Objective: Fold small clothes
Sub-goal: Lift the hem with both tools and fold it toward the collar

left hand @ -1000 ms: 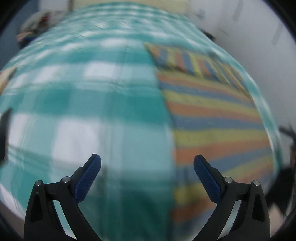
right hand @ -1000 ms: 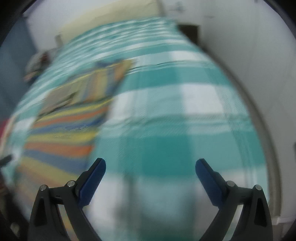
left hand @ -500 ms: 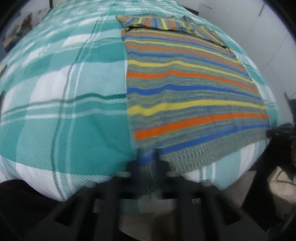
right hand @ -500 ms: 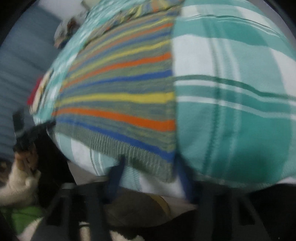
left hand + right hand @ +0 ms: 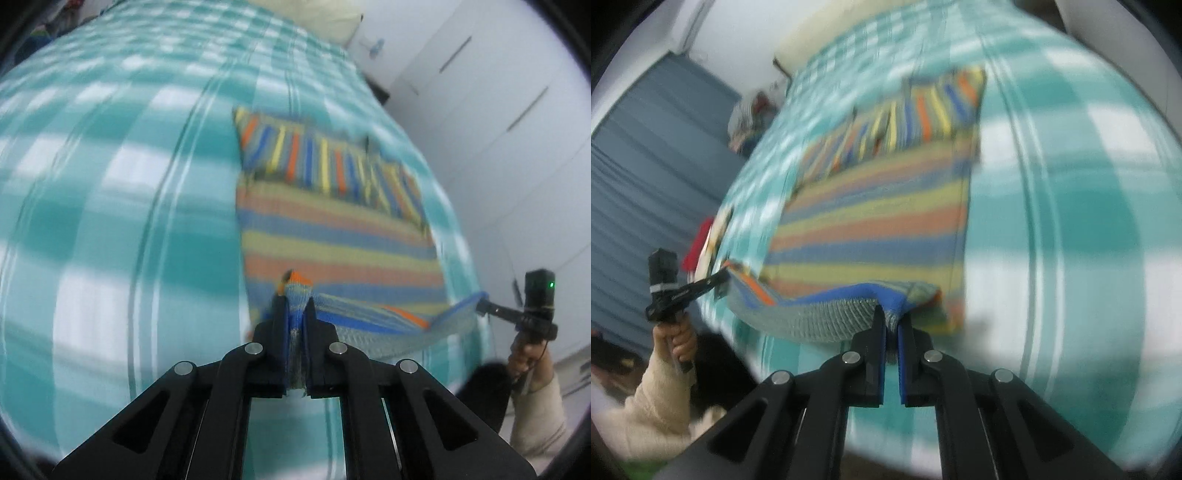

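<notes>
A striped knitted sweater (image 5: 332,225) in orange, yellow, blue and grey lies flat on the bed, sleeves folded across its far end. My left gripper (image 5: 294,306) is shut on the near left corner of its hem and holds that corner off the bed. My right gripper (image 5: 892,314) is shut on the near right corner of the sweater (image 5: 871,221), also raised. The ribbed hem (image 5: 820,314) hangs stretched between the two grippers. In each wrist view the other gripper shows at the side, held in a hand with a cream sleeve (image 5: 653,398).
The bed cover (image 5: 110,184) is a teal and white check that fills most of both views. White cupboard doors (image 5: 498,92) stand on the right of the bed. A pile of clothes (image 5: 750,110) and a red item (image 5: 698,240) lie at the left edge, before blue-grey shutters.
Both grippers went from wide open above the bed to shut on the sweater's near hem corners. They have since lifted the hem off the bed.
</notes>
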